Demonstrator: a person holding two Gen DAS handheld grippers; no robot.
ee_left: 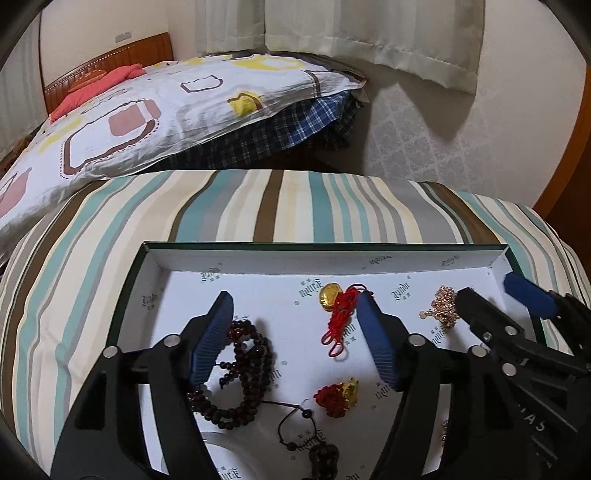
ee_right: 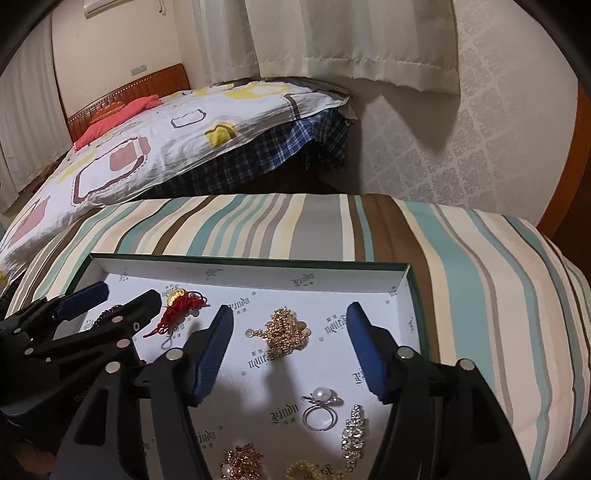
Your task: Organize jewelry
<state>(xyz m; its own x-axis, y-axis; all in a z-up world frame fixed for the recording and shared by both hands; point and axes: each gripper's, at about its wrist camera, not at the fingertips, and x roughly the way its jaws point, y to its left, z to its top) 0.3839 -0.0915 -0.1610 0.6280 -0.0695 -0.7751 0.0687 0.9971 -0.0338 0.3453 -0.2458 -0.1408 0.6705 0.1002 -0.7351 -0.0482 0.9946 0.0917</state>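
Observation:
A shallow white-lined box (ee_left: 332, 256) (ee_right: 258, 267) lies on a striped bed and holds the jewelry. In the left wrist view I see a dark bead bracelet (ee_left: 240, 369), a gold charm on a red knot (ee_left: 340, 302), a second red-and-gold charm (ee_left: 338, 398) and a dark cord pendant (ee_left: 314, 443). My left gripper (ee_left: 295, 306) is open and empty above them. In the right wrist view lie a gold chain pile (ee_right: 284, 330), a pearl ring (ee_right: 320, 406), a rhinestone clip (ee_right: 354, 435) and a gold brooch (ee_right: 242, 465). My right gripper (ee_right: 291, 314) is open and empty over the chain.
The box sits on a striped mattress (ee_left: 258, 206). A patterned quilt (ee_left: 129, 122) lies on the bed behind. Curtains (ee_left: 369, 33) and a wallpapered wall (ee_left: 424, 140) stand at the back. My right gripper (ee_left: 491, 295) also shows in the left wrist view, close to the box's right wall.

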